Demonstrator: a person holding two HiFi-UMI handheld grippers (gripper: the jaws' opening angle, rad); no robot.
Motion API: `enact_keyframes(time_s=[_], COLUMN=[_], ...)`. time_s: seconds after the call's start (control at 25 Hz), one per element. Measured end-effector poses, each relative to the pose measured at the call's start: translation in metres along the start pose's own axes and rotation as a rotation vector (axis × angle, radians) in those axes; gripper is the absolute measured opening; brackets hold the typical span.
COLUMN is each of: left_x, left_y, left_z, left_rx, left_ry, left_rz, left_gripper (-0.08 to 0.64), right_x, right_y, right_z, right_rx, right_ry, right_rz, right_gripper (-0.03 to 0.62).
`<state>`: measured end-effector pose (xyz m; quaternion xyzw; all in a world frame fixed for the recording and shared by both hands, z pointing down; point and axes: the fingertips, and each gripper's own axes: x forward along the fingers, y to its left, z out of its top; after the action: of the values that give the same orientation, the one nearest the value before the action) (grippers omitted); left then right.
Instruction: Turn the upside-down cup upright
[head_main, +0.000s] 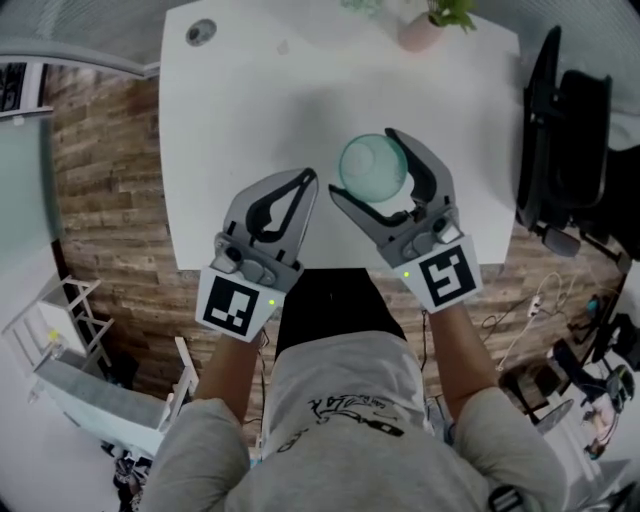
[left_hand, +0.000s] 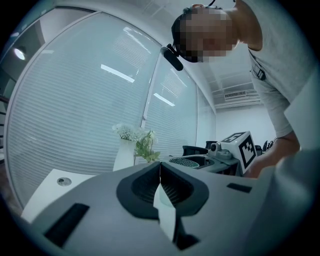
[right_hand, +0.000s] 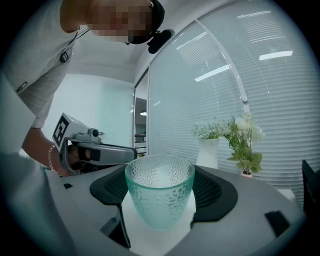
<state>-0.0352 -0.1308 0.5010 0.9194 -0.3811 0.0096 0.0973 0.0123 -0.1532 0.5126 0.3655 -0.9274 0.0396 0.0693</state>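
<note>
A pale green dimpled glass cup (head_main: 372, 168) sits between the jaws of my right gripper (head_main: 362, 163), which is shut on its sides over the white table (head_main: 250, 120). In the right gripper view the cup (right_hand: 160, 192) has its wide mouth upward and tapers toward its base, and the right gripper (right_hand: 160, 200) presses on it from both sides. My left gripper (head_main: 308, 178) is just left of the cup, shut with nothing in it. Its jaws meet in the left gripper view (left_hand: 160, 167).
A white vase with flowers and green leaves (head_main: 420, 30) stands at the table's far edge. A round grommet (head_main: 200, 32) is at the far left corner. A black chair (head_main: 560, 130) stands right of the table. Wooden floor lies on the left.
</note>
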Motion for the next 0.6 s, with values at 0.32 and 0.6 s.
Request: enact_keyframes(time_s=[0.32, 0.6], left_x=[-0.012, -0.021], left_y=[-0.008, -0.016], left_z=[0.036, 0.063], left_rx=[0.007, 0.019], left_ry=[-0.025, -0.042], left_rz=[0.019, 0.030], left_gripper=[0.005, 0.005], right_x=[-0.010, -0.022], right_y=[0.009, 0.015], right_z=[0.041, 0.068], right_rx=[-0.022, -0.008], right_ry=[-0.003, -0.005], right_rz=[0.026, 0.031], right_gripper=[0.396, 0.396])
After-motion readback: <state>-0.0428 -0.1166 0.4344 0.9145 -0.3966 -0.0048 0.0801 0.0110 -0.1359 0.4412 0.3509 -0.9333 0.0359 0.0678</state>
